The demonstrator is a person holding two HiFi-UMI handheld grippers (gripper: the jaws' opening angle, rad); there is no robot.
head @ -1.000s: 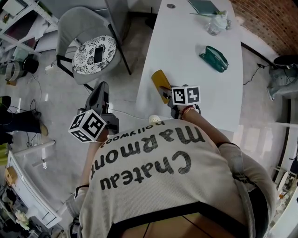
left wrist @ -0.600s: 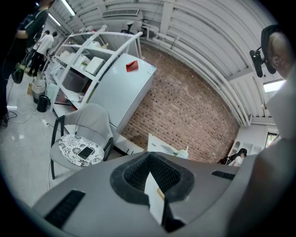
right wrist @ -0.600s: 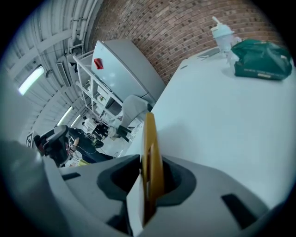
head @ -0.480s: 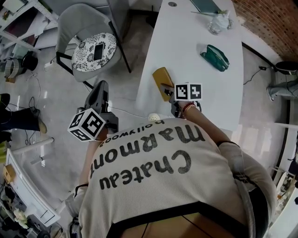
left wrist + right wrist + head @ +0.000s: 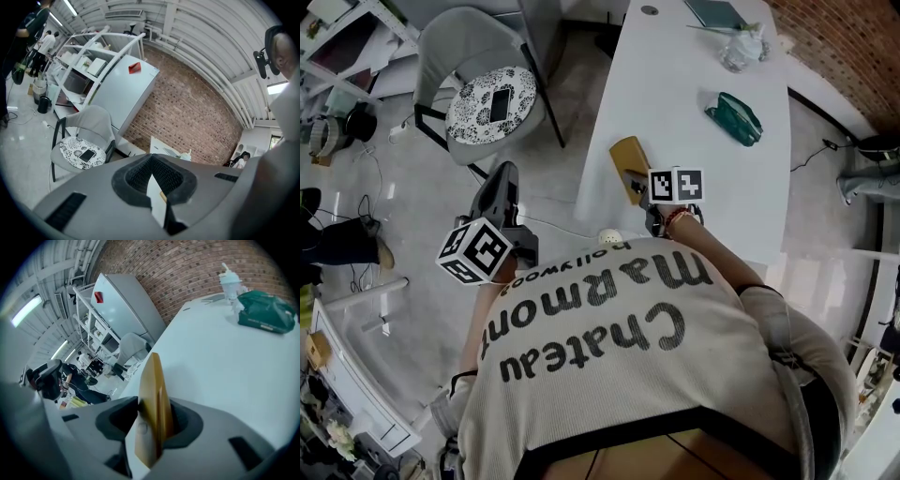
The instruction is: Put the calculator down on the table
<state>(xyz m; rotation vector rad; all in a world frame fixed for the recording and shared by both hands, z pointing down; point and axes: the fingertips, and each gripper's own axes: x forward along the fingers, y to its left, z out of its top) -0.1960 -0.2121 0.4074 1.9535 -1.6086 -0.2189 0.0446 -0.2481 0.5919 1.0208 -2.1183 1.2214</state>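
The gold-brown calculator (image 5: 626, 157) lies at the near left part of the white table (image 5: 694, 66). My right gripper (image 5: 637, 185) reaches down to its near end. In the right gripper view the calculator (image 5: 152, 408) stands edge-on between the jaws of the right gripper (image 5: 150, 427); the jaws are opening, and a sliver of table shows beside it, so the pads no longer press on it. My left gripper (image 5: 505, 178) hangs over the floor left of the table, away from the calculator. In its own view the left gripper (image 5: 152, 164) has its tips together with nothing held.
A green pouch (image 5: 732, 117) lies further up the table, with a clear plastic bottle (image 5: 741, 47) and a dark flat pad (image 5: 712, 11) at the far end. A grey chair (image 5: 478, 56) with a phone (image 5: 499, 106) on its patterned cushion stands left of the table.
The right gripper's marker cube has turned a little and shifted slightly along the table. The calculator stays where it was. The left gripper has not moved.
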